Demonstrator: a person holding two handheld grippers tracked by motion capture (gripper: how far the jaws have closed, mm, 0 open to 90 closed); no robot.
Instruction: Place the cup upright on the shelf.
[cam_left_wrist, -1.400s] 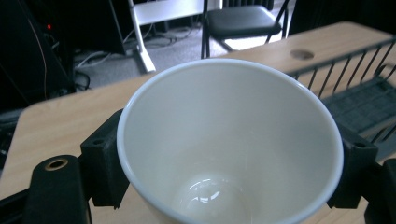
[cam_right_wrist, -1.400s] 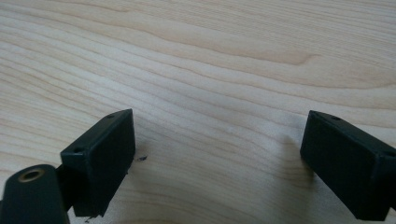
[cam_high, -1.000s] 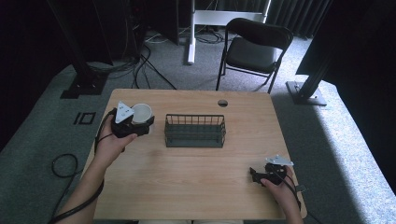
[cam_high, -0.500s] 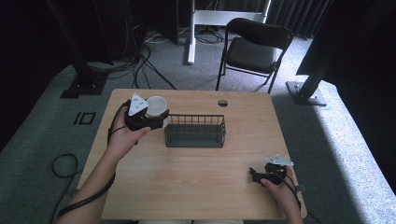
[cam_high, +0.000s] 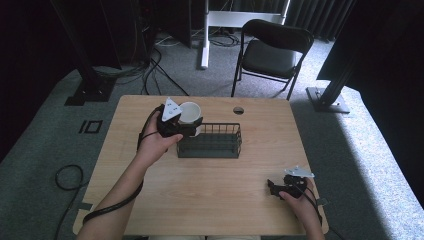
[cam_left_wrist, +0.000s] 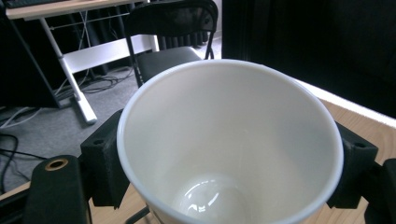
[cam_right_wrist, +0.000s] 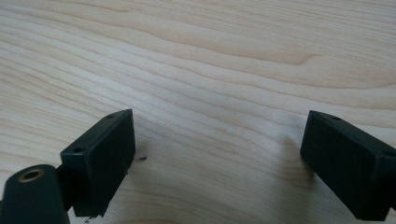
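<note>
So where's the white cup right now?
In the high view, the cup sits clamped in the left gripper, at the left end of the wire basket.

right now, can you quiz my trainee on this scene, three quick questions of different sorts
1. True or false: the left gripper is shut on the white cup.
2. Multiple choice: where is the cup in the high view? A) inside the wire basket, B) held above the basket's left end, C) lying on the table.
3. Fill in: the right gripper rests near the table's right front corner with its jaws ____.

Key: 1 true; 2 B; 3 open, with nothing between them.
</note>
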